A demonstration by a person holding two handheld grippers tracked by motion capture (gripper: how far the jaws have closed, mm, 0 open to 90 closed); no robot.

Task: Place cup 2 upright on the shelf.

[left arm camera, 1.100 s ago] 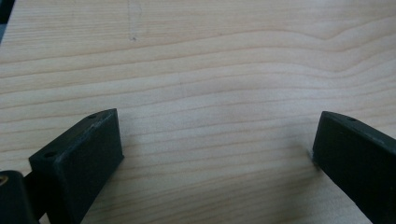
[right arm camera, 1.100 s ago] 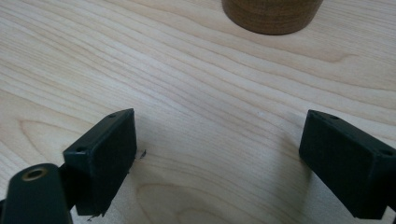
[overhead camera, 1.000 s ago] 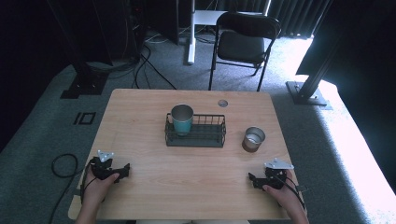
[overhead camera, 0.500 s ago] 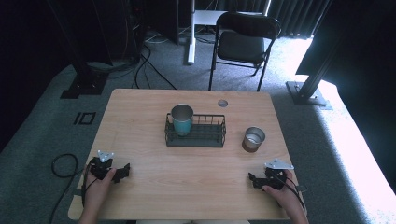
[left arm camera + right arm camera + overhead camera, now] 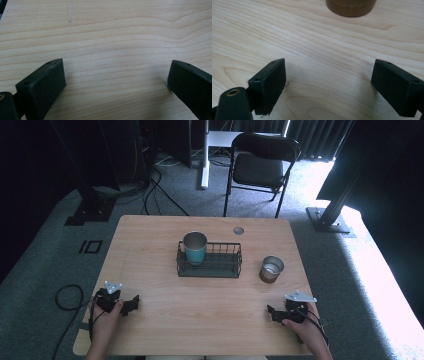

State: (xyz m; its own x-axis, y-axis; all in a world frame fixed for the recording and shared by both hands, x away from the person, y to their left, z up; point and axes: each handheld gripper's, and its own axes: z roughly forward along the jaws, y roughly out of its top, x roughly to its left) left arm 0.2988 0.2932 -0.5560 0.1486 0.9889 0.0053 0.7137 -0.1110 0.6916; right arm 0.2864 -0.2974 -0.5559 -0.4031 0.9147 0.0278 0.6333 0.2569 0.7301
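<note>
Across the high view, both grippers rest at the near edge of the worktop (image 5: pixel 150 235): left gripper (image 5: pixel 131 305), right gripper (image 5: pixel 272 312). A teal cup (image 5: pixel 194 247) stands in the wire basket (image 5: pixel 225 267); a metal cup (image 5: pixel 271 269) stands beside it, probably the target. Approach level, jaws centred on the cup.

Left gripper view: jaws spread, bare wood between them.

Right gripper view: jaws spread; the metal cup's base (image 5: pixel 351 7) lies well ahead, slightly right of centre.
</note>
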